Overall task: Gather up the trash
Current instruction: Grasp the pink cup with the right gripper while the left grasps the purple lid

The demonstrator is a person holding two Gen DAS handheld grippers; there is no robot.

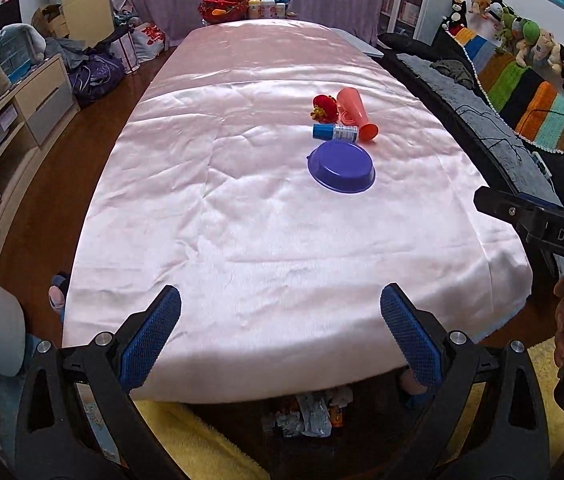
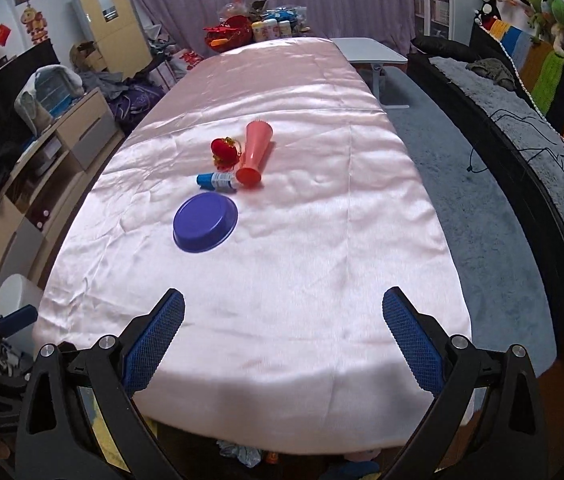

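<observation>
Both the left gripper point(image 1: 280, 336) and right gripper point(image 2: 284, 338) hover spread and empty at the bench point(image 2: 322, 240) edge, lined up toward litter: a tipped cup point(image 2: 253, 154), tube point(image 2: 217, 181) and red ornament point(image 2: 225, 151) just beyond the purple bowl point(image 2: 205, 223).

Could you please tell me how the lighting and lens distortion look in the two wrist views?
Left wrist view: the shiny pink satin tablecloth glares white mid-table, its near edge shadowed, its sides bowed by fisheye. Right wrist view: the same sheen, and the upturned purple plastic bowl stays sharp, with room edges curving inward.
</observation>
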